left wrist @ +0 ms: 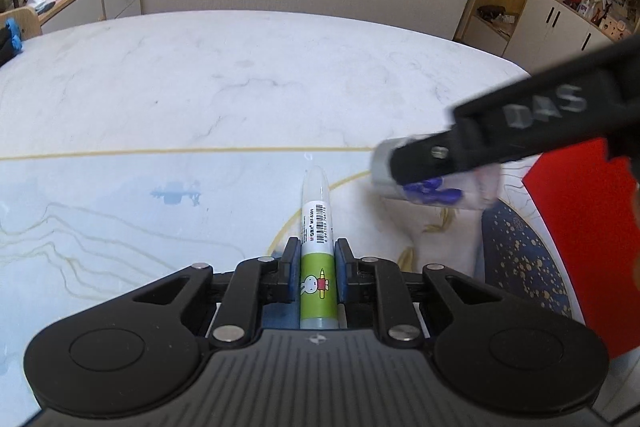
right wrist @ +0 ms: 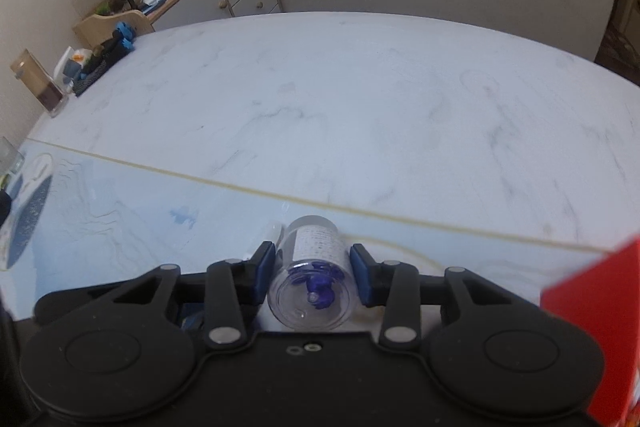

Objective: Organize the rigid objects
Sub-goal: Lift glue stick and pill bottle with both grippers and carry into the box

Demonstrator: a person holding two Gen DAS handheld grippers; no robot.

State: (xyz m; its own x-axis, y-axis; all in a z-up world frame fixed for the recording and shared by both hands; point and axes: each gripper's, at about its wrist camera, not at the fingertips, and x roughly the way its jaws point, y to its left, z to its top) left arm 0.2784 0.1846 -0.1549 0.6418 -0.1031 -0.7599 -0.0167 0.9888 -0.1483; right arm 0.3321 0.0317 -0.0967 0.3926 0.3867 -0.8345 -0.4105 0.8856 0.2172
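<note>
between the left hand-held gripper (left wrist: 316, 267) pads, marker (left wrist: 316, 239) clamped, long axis pointing forward; right hand-held gripper (right wrist: 312, 265) grips clear jar (right wrist: 314, 283), red box (right wrist: 592, 327) just right of it, over worktop (right wrist: 360, 99).

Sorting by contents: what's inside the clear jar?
The clear jar, held by the right gripper, holds blue-purple pieces. Their count and kind are unclear; the label hides the far end.

"M&G MT-5301" and barcode on the pen (left wrist: 317, 227); "DAS" on the right tongs (left wrist: 404, 163).
</note>
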